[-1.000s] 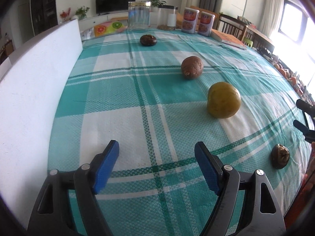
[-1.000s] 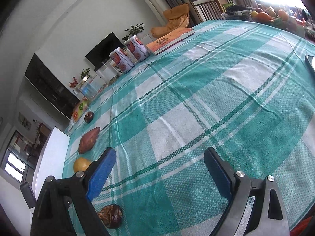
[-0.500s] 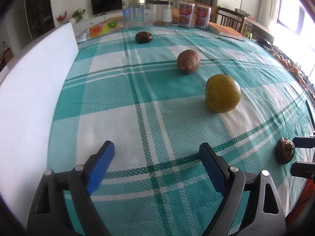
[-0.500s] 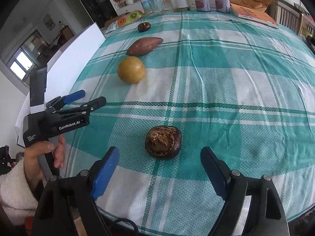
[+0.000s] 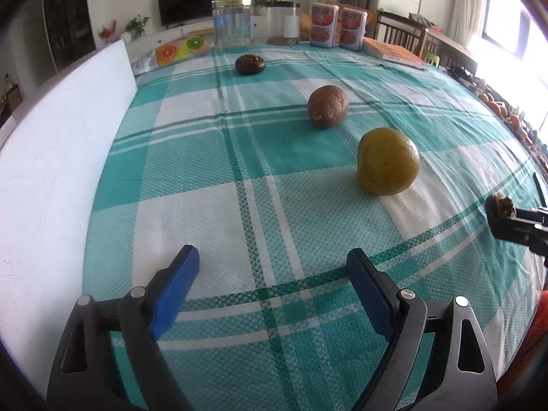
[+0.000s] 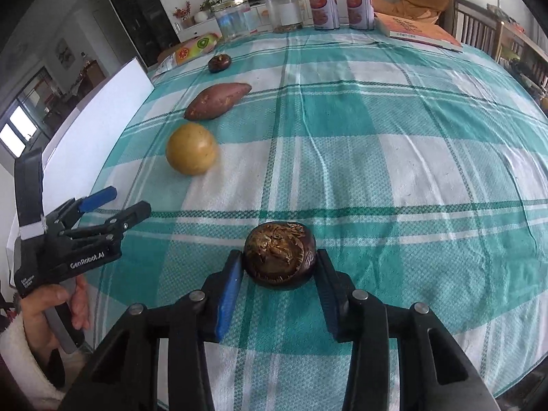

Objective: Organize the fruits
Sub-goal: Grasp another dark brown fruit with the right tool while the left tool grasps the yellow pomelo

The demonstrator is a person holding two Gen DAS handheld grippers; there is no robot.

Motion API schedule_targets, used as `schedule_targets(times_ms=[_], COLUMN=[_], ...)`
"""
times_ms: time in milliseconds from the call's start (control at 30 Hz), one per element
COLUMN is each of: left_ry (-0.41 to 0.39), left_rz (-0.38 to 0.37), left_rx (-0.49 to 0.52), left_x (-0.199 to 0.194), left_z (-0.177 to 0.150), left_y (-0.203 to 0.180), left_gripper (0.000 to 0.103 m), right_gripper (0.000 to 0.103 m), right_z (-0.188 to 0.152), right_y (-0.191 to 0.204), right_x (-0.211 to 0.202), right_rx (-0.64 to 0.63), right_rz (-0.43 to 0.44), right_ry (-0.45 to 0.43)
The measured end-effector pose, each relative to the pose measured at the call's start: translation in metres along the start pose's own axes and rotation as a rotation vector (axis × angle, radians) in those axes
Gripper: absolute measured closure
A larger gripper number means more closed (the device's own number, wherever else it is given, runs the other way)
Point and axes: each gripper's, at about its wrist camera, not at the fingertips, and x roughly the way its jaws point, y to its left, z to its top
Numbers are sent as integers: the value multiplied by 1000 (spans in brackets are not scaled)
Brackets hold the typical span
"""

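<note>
1. A dark brown, wrinkled round fruit lies on the near part of a teal and white checked tablecloth, close to the table's front edge.
2. The right gripper straddles this fruit. Its blue-padded jaws are closing, one on each side of the fruit, and both pads appear to touch its sides.
3. In the left wrist view the same fruit shows at the far right edge, with black gripper fingers against it.
4. Further back and to the left, three more items form a line running away across the cloth. Nearest is a round yellow fruit.
5. Behind it lies a reddish sweet potato, its length pointing along the line.
6. Last in the line is a small dark fruit, well apart from the one being gripped.
7. The left gripper hangs over bare cloth at the table's left front, its jaws spread wide with nothing between them. A hand in a white fleecy sleeve holds its handle.
8. A white board stands along the left edge of the table.
9. At the far end stand two clear jars, two red-labelled tins and an orange book.
</note>
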Motion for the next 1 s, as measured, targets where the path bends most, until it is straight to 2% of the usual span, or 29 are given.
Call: schedule_targets(times_ms=[133, 200, 333, 367, 400, 433, 500, 833, 900, 1000], left_ry=[0, 0, 0, 0, 1, 1, 3, 0, -4, 1], left_rz=[0, 0, 0, 1, 1, 2, 3, -6, -37, -161], left_rx=[0, 0, 0, 0, 1, 4, 7, 2, -11, -51], left_x=[0, 0, 0, 0, 0, 0, 0, -1, -4, -13], left_z=[0, 0, 0, 0, 0, 0, 0, -1, 0, 6], left_y=[0, 0, 0, 0, 0, -1, -1, 0, 2, -5], left_gripper=[14, 13, 13, 13, 13, 12, 12, 11, 12, 12], right_gripper=[61, 61, 59, 59, 50, 32, 25, 16, 15, 15], right_z=[33, 45, 48, 47, 45, 43, 41, 41, 40, 40], right_y=[-21, -31, -47, -49, -51, -53, -56, -52, -54, -55], right_x=[-1, 9, 40, 38, 38, 39, 37, 39, 39, 38], right_rx=[28, 34, 53, 56, 62, 66, 78, 55, 60, 65], right_rz=[-56, -74, -90, -77, -66, -62, -40, -54, -44, -34], right_ry=[-152, -186, -128, -148, -153, -146, -154, -141, -144, -147])
